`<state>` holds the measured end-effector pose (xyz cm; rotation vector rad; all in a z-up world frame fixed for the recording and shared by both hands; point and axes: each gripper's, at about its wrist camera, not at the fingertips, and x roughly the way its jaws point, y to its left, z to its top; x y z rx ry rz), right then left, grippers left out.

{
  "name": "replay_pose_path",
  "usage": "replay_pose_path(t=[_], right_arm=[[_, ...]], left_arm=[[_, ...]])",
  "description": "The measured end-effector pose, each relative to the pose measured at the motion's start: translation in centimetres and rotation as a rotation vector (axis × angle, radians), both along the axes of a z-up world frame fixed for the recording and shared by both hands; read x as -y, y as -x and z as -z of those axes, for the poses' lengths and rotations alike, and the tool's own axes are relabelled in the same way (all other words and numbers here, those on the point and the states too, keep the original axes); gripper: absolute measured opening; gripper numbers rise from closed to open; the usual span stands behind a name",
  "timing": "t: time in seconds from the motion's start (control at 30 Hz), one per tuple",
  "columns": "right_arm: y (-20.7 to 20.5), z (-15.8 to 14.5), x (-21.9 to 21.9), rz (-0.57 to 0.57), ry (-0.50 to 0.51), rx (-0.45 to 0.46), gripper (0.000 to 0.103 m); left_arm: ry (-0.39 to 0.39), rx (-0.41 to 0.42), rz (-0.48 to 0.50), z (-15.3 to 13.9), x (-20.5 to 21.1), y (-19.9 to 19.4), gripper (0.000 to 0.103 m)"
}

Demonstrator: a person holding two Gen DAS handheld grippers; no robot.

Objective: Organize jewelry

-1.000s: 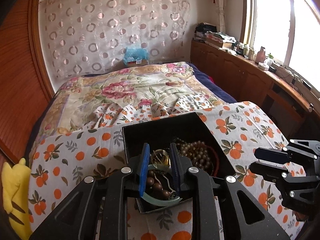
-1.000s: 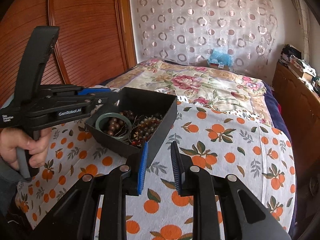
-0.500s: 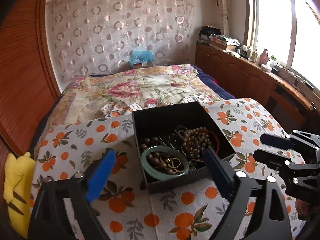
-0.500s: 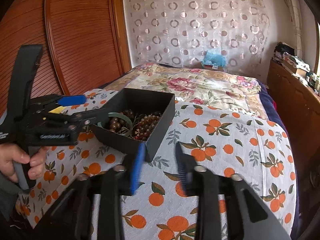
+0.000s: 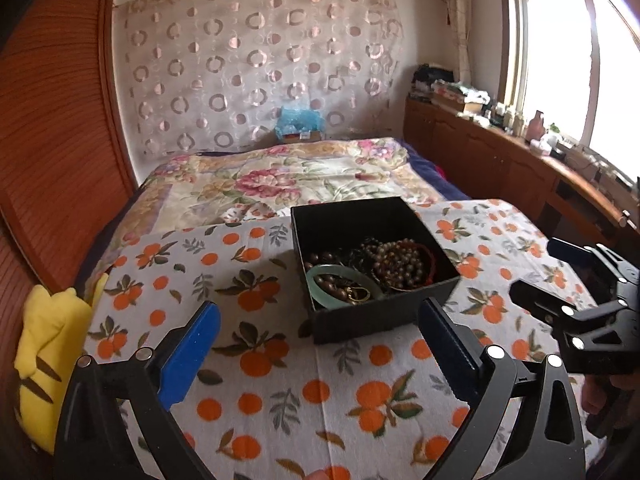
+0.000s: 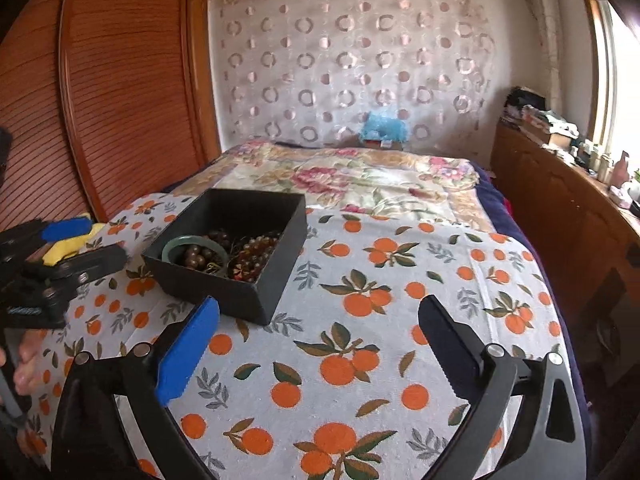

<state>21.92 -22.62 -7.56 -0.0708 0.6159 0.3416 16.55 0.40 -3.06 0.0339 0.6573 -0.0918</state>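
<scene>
Left wrist view: left gripper (image 5: pixel 318 340) spread wide, nothing held, just short of black box (image 5: pixel 384 320) on orange-print cloth (image 5: pixel 260 360).
Right gripper (image 6: pixel 318 336) also wide & empty, beside box. Jade bangle (image 5: pixel 344 286) + bead strands (image 5: pixel 400 264) lie inside, tangled; risk: pulling one drags others or tips box. Right wrist view alone shows the box's right wall; left view shows window (image 5: pixel 580 80).

Matt black box (image 5: pixel 372 320), glossy beads (image 5: pixel 400 264)
</scene>
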Motion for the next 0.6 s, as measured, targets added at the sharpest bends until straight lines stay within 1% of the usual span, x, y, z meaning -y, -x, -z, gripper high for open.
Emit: replay_pose_path(t=[0.07,0.23,0.37,0.6], right_arm=[[0.7,-0.4,0.2,0.011,-0.007,0.019,0.100],[2.1,-1.4,0.6,0.038,-0.031,0.056,0.100],[3.3,-2.1,0.8,0.039,-0.063,0.070,0.100],[5.5,-3.2,0.9,0.039,-0.097,0.091,0.100]], left_arm=[[0.004,0.012,-0.003,-0.3,-0.1,1.1,0.095],[0.017,0.008,-0.009,-0.6,-0.1,3.0,0.095],[0.023,0.044,-0.018,-1.3,0.0,4.6,0.095],[0.020,0.084,-0.043,-2.9,0.0,6.9,0.095]])
